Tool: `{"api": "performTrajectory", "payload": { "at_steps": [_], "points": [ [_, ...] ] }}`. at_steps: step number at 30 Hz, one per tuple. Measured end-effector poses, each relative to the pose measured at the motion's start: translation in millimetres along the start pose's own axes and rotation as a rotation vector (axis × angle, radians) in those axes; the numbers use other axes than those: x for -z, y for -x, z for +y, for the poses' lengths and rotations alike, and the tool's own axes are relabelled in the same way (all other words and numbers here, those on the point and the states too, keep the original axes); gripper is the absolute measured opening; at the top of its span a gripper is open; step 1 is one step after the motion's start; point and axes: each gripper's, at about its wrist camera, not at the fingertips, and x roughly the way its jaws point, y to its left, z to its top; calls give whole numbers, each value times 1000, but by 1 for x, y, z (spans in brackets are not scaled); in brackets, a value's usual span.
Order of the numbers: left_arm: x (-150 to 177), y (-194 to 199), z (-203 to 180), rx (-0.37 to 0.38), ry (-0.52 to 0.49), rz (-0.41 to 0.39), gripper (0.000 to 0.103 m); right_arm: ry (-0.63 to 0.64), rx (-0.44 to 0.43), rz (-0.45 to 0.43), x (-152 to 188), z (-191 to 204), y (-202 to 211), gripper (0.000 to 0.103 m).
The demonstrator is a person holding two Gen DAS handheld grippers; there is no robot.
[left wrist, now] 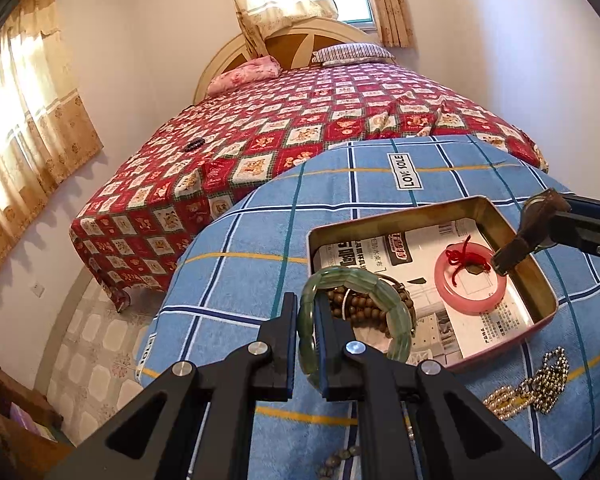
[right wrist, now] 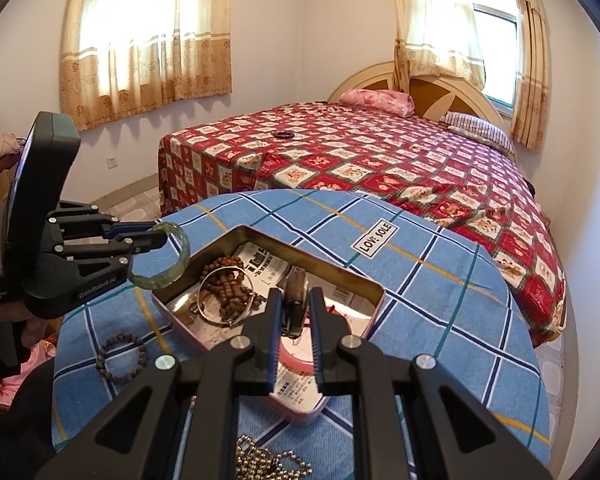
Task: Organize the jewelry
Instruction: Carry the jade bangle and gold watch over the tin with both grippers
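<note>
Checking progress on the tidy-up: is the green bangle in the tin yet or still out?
Out. The left gripper is shut on the green bangle, holding it in the air beside the tin's near corner, not inside it.

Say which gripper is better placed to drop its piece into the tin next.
Right, probably. The right gripper already holds its dark piece over the tin, above the pink bangle. The left gripper holds the green bracelet at the rim.

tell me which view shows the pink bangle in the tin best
The left wrist view. There the pink bangle lies whole on the newspaper in the tin, with its red cord visible. In the right wrist view the right gripper and the item it holds hide most of it; only a pink arc shows.
</note>
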Motion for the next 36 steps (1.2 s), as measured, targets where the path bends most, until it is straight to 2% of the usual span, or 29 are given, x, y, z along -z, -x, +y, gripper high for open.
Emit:
{"api": "performTrajectory", "payload": {
  "at_steps": [12,36],
  "points": [
    [0,-22,-13,2,-28,39,8,-33,-9,43,6,-3,-25,15],
    [1,-36,-18,2,-36,63,8,-52,20,64,11,-10,-36,15]
  ]
}}
